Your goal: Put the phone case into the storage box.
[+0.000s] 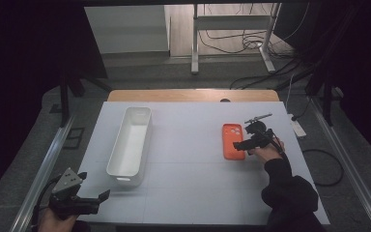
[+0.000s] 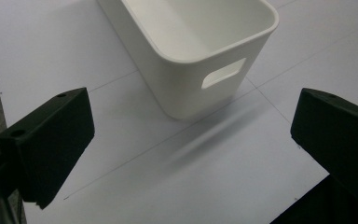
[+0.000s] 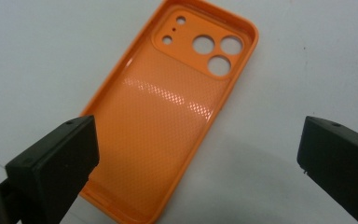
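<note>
Right now I am holding my right gripper (image 1: 243, 145) spread wide over the orange phone case (image 1: 233, 140), lying inside-up at three o'clock on the table (image 1: 193, 145). My left gripper (image 1: 92, 197) is also gaping apart at seven o'clock, facing the white bin (image 1: 131, 140).

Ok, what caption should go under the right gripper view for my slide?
Open right hand-held gripper poised over an orange phone case lying inside-up on the white table.

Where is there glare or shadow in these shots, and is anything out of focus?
High view: dark surround, the white table evenly lit. Left gripper view: the white bin casts a soft shadow toward the camera; the near left gripper jaws look soft. Right gripper view: a band of glare crosses the textured inside of the orange phone case; the right gripper jaws look slightly blurred.
</note>
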Motion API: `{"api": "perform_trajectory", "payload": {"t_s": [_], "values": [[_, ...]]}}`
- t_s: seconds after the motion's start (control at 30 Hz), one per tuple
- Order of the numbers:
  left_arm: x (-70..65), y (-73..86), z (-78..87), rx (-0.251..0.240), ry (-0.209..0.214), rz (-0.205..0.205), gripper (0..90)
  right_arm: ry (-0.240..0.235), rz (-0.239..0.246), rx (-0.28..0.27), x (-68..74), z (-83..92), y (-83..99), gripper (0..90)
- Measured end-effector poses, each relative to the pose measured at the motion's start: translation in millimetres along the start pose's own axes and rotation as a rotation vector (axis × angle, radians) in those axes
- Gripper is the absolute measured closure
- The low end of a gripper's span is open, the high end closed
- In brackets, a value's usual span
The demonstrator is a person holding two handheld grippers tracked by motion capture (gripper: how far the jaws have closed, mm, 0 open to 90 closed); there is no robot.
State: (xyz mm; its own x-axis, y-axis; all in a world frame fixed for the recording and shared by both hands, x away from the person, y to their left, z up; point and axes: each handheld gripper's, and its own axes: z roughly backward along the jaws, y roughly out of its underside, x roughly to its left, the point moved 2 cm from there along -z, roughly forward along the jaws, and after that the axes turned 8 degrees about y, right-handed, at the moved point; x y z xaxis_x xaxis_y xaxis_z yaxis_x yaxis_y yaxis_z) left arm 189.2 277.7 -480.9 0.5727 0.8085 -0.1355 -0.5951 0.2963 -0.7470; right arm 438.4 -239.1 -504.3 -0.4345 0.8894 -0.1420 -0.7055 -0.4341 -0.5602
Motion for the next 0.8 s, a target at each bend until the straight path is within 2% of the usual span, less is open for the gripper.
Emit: {"api": "perform_trajectory", "payload": {"t_s": [0.2,0.57,0.6,0.63,0.73,0.8], "values": [[-0.3,-0.1,-0.2,0.002,-0.001,-0.004,0.2,0.006,0.023,0.034,1.3,-8.6,5.0,0.0],[-0.6,-0.1,-0.4,0.005,0.000,-0.006,0.2,0.022,0.031,0.104,5.4,-21.9,9.5,0.0],[-0.7,-0.2,-0.5,0.007,0.000,-0.008,0.2,0.000,0.003,0.127,4.2,-24.3,10.2,0.0],[-0.7,-0.2,-0.5,0.007,0.000,-0.008,0.2,0.002,-0.007,0.127,4.1,-24.5,10.3,0.0],[-0.8,-0.1,-0.6,0.008,0.000,-0.009,0.2,0.001,-0.005,0.125,4.1,-24.2,10.4,0.0],[-0.9,-0.2,-0.7,0.009,0.000,-0.010,0.2,0.001,-0.004,0.124,3.3,-21.9,9.8,7.1]]}}
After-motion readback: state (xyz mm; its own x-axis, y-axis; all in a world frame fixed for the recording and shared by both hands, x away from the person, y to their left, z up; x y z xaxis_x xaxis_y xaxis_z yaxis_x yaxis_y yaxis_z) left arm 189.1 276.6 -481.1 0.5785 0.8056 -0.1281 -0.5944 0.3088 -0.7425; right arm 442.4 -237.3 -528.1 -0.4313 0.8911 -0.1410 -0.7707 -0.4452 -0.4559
